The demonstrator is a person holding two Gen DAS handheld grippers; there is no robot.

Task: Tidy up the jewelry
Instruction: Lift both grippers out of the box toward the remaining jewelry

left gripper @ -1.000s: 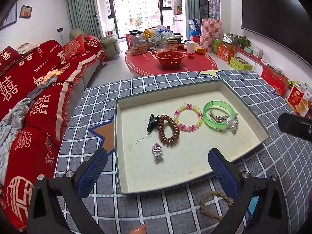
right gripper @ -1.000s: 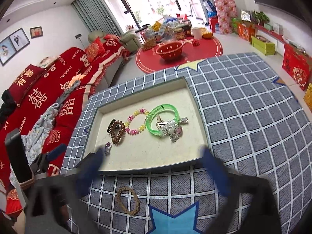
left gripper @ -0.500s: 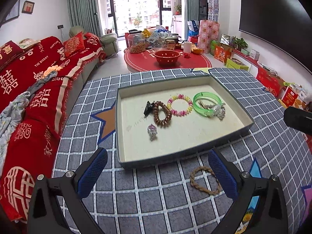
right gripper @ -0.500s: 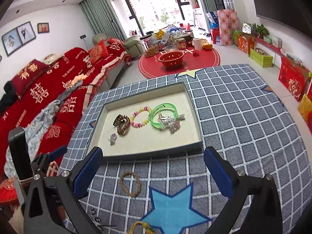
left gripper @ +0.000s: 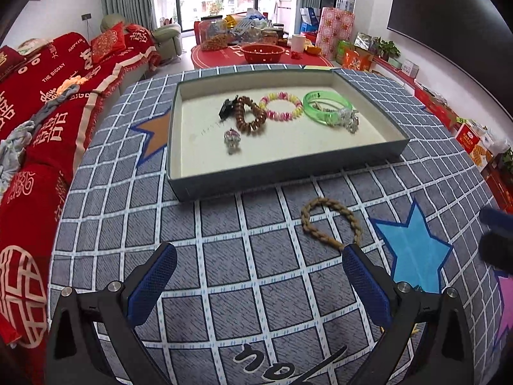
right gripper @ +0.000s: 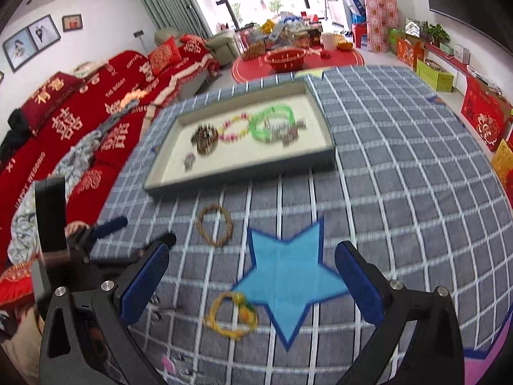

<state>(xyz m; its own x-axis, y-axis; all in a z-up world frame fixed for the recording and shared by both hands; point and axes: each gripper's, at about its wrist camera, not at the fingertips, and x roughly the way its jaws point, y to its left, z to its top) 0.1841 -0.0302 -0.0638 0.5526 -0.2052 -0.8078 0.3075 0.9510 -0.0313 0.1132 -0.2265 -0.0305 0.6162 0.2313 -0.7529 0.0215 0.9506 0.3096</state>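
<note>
Jewelry sits on and around our checked grey cloth [left gripper: 224,256], which covers the whole work surface. At twelve o'clock in our left view lies the shallow tray [left gripper: 288,166], with a green bangle [left gripper: 327,109] at its two o'clock corner, a pink and yellow bead bracelet [left gripper: 282,107] just left of it, a brown coil bracelet [left gripper: 250,118] left again, and a small silver charm [left gripper: 232,136] near the middle. Outside the tray, at about one o'clock from our left gripper [left gripper: 259,276], a braided tan ring [left gripper: 330,224] lies flat on the cloth, next to a blue star patch [left gripper: 413,247]. In our right view a yellow cord bracelet [right gripper: 232,316] lies between the fingers of our right gripper [right gripper: 251,276]. Both grippers are spread wide, holding nothing.
</note>
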